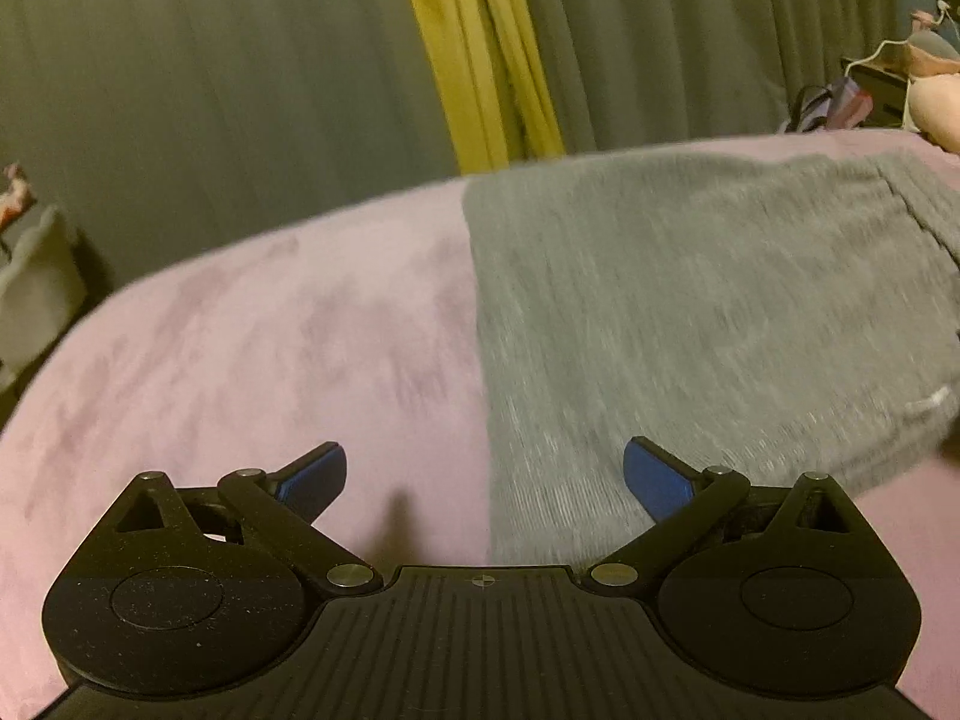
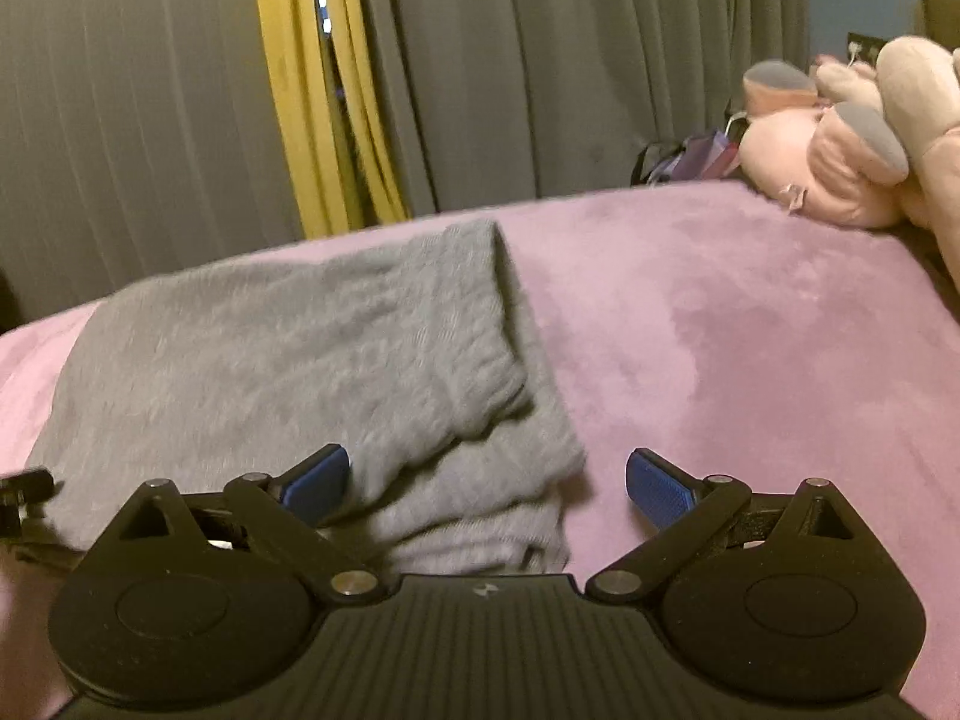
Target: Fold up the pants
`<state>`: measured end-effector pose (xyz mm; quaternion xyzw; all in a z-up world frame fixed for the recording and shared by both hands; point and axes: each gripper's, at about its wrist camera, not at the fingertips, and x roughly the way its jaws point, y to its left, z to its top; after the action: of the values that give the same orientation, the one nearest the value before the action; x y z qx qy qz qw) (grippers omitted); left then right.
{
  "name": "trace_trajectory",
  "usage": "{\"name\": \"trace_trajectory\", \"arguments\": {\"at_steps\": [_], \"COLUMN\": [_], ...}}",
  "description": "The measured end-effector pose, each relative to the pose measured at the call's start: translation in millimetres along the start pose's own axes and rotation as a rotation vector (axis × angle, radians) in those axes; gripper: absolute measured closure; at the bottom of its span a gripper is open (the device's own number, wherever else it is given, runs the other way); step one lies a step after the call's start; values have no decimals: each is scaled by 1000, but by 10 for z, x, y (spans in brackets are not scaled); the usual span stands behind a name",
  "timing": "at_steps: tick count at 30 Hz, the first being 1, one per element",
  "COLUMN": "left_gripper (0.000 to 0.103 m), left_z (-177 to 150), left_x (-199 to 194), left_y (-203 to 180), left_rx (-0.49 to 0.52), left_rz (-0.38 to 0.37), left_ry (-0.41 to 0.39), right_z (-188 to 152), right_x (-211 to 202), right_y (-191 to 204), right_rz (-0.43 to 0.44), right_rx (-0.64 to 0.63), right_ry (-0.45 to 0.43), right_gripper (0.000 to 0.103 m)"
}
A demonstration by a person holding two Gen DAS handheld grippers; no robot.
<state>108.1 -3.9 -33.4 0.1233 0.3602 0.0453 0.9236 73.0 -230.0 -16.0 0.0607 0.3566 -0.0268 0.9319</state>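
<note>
While both claws hang over the bed (image 2: 750,312), the gray pants (image 2: 288,360) lie flat on its pink cover, already folded into a thick pad. The right claw (image 2: 487,480) has its blue tips wide apart and holds nothing. The near right corner of the pants sits just under it, reaching in between the tips from the left side. The left claw (image 1: 485,474) is wide apart too, and it is empty. From that claw the pants (image 1: 690,312) lie ahead and to the right, and their straight left edge runs away from it toward the curtains (image 1: 210,60). The long side of the pad looks like it goes from one claw to the other, so each claw is near one end. The right one seems closer to the cloth. The pants look soft and a bit fuzzy, with one layer lying on top of another and a small bump at the near corner. A pink plush toy (image 2: 840,138) sits far off at the right.
</note>
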Motion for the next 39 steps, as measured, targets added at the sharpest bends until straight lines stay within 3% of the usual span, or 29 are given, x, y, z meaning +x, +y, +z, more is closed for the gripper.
{"name": "trace_trajectory", "arguments": {"at_steps": [7,12,14,16,18,21,23,25,27,28,30,34,37,39], "left_gripper": [0,0,0,0,0,1,1,1,1,1,1,0,0,1], "left_z": [-22,-27,-33,-41,-35,-33,-53,-96,-122,-120,-116,-139,-159,-150], "left_x": [60,44,37,18,-1,-92,-148,-194,-192,-161,-74,140,234,193], "left_y": [152,71,60,70,86,130,185,246,259,235,186,194,249,257], "left_rx": [-116,-75,-63,-64,-77,-125,-199,-286,-325,-316,-300,-322,-354,-365], "left_rz": [-35,-12,-3,0,-4,-50,-133,-226,-262,-257,-222,-205,-186,-205], "left_ry": [30,22,20,19,26,45,76,90,84,97,132,201,226,201], "right_z": [-96,-148,-155,-202,-223,-180,-170,-213,-258,-267,-250,-175,-206,-264], "right_x": [22,21,-6,-20,-78,-237,-221,-107,25,74,130,236,324,334], "right_y": [-13,77,120,190,192,179,119,-7,-103,-137,-206,-470,-750,-829], "right_rz": [-15,-62,-100,-200,-212,-72,109,328,498,537,546,473,483,521], "right_rx": [-11,-79,-121,-204,-209,-143,-11,191,359,419,468,533,699,785], "right_ry": [44,41,55,80,85,41,101,192,251,258,232,178,171,178], "right_gripper": [4,4,4,4,4,4,14,15,15,15,14,14,14,13]}}
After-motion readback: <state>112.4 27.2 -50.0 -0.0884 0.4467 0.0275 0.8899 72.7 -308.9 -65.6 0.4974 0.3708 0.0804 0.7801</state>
